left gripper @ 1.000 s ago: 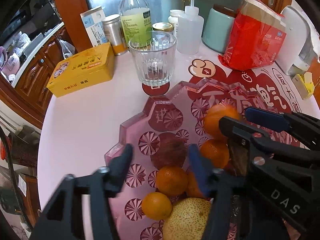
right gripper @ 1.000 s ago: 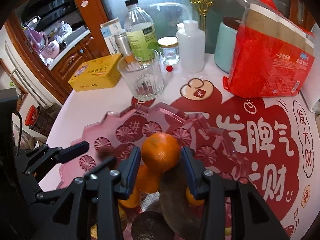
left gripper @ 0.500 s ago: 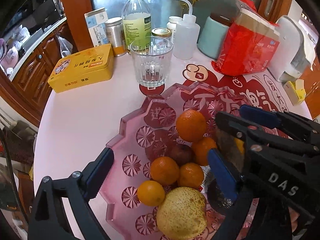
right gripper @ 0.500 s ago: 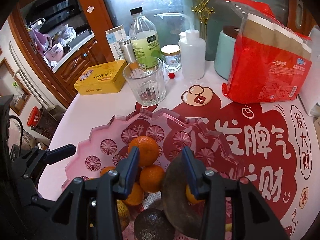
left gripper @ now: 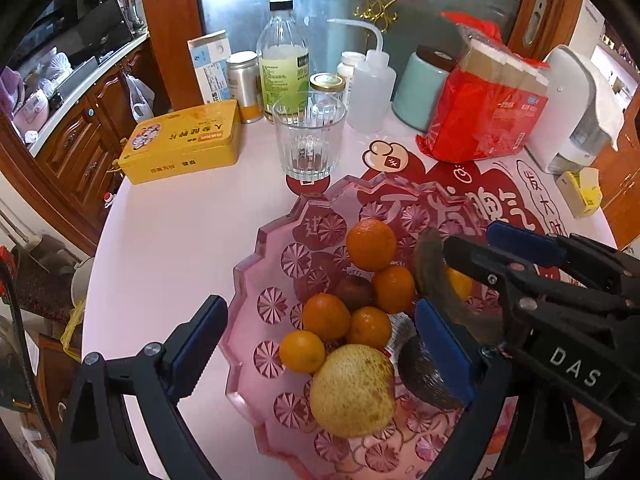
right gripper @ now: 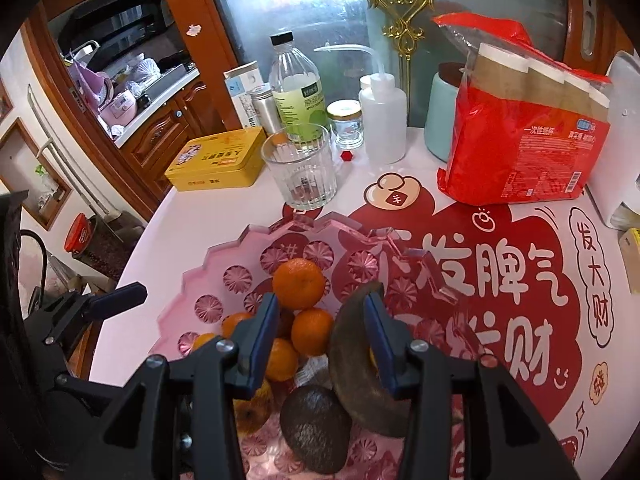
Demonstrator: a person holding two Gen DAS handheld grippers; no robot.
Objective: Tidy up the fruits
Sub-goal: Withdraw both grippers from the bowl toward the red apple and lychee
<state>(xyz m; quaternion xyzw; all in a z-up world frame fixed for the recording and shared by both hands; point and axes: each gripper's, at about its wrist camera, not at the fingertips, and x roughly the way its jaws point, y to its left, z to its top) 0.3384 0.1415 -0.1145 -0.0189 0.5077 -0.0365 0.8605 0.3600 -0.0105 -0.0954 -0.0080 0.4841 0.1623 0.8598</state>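
Observation:
A pink cut-glass fruit tray (left gripper: 256, 252) (right gripper: 224, 252) holds several oranges (left gripper: 371, 244) (right gripper: 299, 283), a yellow pear (left gripper: 352, 390), a dark avocado (right gripper: 316, 428) and a brown curved fruit (right gripper: 352, 364). My left gripper (left gripper: 320, 344) is open above the tray's near left part, its fingers either side of the fruit pile. My right gripper (right gripper: 322, 338) is open and empty above the oranges, with the brown fruit against its right finger; it also shows at the right of the left wrist view (left gripper: 520, 264).
Behind the tray stand a ribbed glass (left gripper: 309, 142), a yellow tin (left gripper: 184, 142), a bottle (left gripper: 283, 68), a squeeze bottle (left gripper: 370, 92), a teal canister (left gripper: 420, 88) and a red bag of paper cups (right gripper: 528, 136). A white appliance (left gripper: 568, 104) stands at the right edge.
My right gripper let go of the orange, which now lies at the far side of the pile, and has drawn back. Both grippers have pulled up and away from the tray.

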